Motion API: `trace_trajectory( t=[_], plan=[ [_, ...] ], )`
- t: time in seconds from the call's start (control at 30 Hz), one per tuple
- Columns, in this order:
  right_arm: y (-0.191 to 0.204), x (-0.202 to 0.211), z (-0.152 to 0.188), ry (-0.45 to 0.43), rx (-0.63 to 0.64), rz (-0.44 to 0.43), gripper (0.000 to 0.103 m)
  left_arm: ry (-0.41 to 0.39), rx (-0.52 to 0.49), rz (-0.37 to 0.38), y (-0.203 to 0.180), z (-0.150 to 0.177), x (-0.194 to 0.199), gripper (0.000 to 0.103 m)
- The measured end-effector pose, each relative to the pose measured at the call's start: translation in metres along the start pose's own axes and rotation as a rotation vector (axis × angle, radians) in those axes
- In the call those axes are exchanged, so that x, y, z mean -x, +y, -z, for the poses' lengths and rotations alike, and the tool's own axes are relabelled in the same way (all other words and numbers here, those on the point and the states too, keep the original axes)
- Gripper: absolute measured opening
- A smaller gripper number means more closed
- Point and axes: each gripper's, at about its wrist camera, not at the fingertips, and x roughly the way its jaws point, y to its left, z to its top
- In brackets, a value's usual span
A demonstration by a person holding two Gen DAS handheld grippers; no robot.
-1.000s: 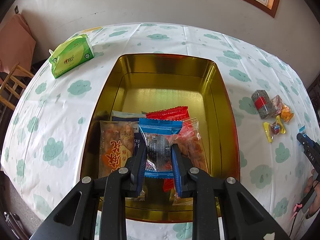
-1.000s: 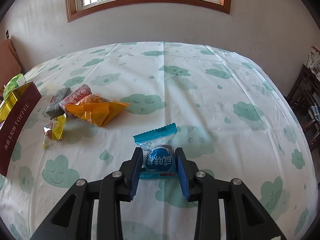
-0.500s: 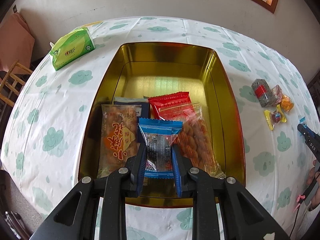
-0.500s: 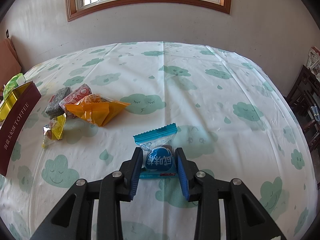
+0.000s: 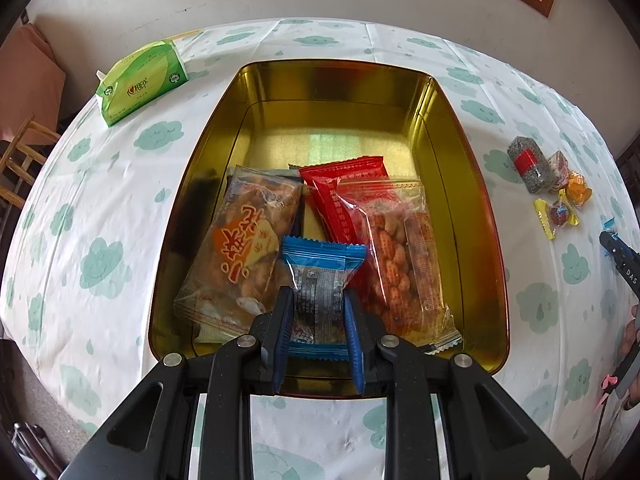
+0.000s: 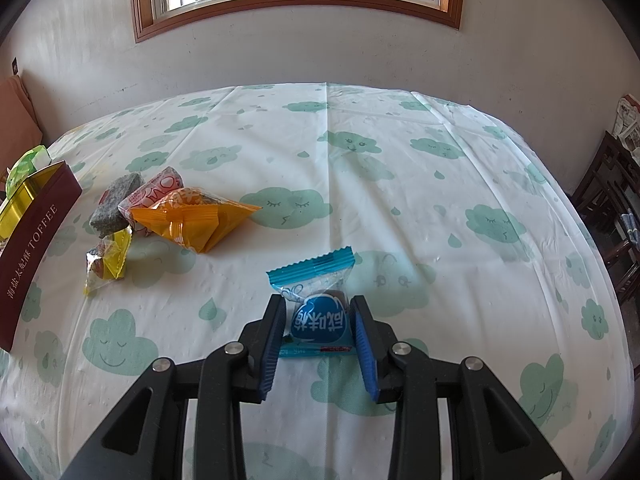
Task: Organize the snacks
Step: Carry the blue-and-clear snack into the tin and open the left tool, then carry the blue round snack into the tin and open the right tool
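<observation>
The left gripper (image 5: pixel 318 312) is clamped on a blue-ended clear packet (image 5: pixel 320 280), its jaws nearly closed on the wrapper's sides, and holds it over the near end of the gold tin (image 5: pixel 476 216). Inside the tin lie an orange cracker bag (image 5: pixel 240 240) on the left, a red packet (image 5: pixel 340 184) toward the middle and a clear bag of peanuts (image 5: pixel 400 256) on the right; the held packet hangs in front of them. The right gripper (image 6: pixel 318 320) grips a blue candy (image 6: pixel 318 316) by its sides, low over the cloud-print tablecloth (image 6: pixel 400 184); whether the candy touches the cloth I cannot tell. To its left, near the tin's maroon wall (image 6: pixel 32 240), sit a grey block (image 6: pixel 116 200), a pink-and-white wrapper (image 6: pixel 154 190), an orange pack (image 6: pixel 192 220) and a small yellow sweet (image 6: pixel 106 266), bunched together. A green tissue pack (image 5: pixel 140 80) lies beyond the tin's far left corner.
</observation>
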Motion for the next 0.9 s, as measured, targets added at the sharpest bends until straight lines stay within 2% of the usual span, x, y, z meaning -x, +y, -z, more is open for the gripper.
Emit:
trace_trajectory(
  t=[0.27,0.6,0.9],
  plan=[
    [0.000,0.000,0.000,0.000,0.000,0.000,0.035,-0.003,0.006,0.005,0.001,0.001,0.001,0.024],
    [0.000,0.000,0.000,0.000,0.001,0.001,0.035,-0.039,0.015,0.007,-0.002,0.001,0.014,0.043],
    [0.001,0.000,0.000,0.000,0.001,0.001,0.035,-0.088,0.007,-0.005,-0.004,0.003,0.027,0.056]
  ],
)
